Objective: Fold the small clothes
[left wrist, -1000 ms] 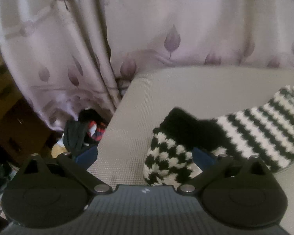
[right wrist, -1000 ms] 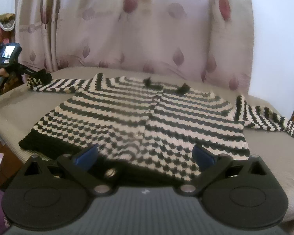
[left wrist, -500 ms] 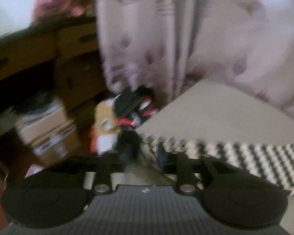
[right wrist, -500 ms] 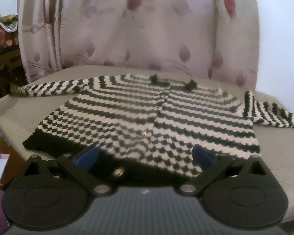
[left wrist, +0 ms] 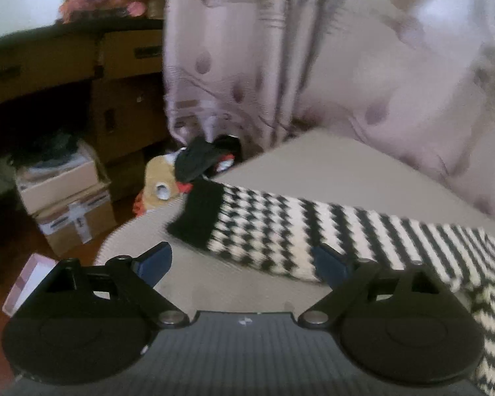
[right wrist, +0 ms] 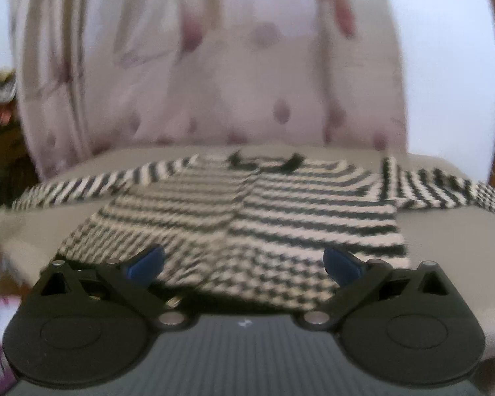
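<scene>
Striped sweater (right wrist: 247,204) spread flat mid-frame on beige bed (right wrist: 445,241), sleeve (left wrist: 280,231) lying across centre of left view. Left gripper (left wrist: 244,260) opening wide, gripping nothing. Right gripper (right wrist: 242,260) spread wide, empty, at hem. Curtain (right wrist: 214,66) behind.

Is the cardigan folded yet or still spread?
Spread: the cardigan lies flat on the couch, both sleeves out sideways.

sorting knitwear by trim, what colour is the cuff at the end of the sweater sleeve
Solid black: the cuff ends the black-and-white sleeve. Left wrist view shows it best.
</scene>
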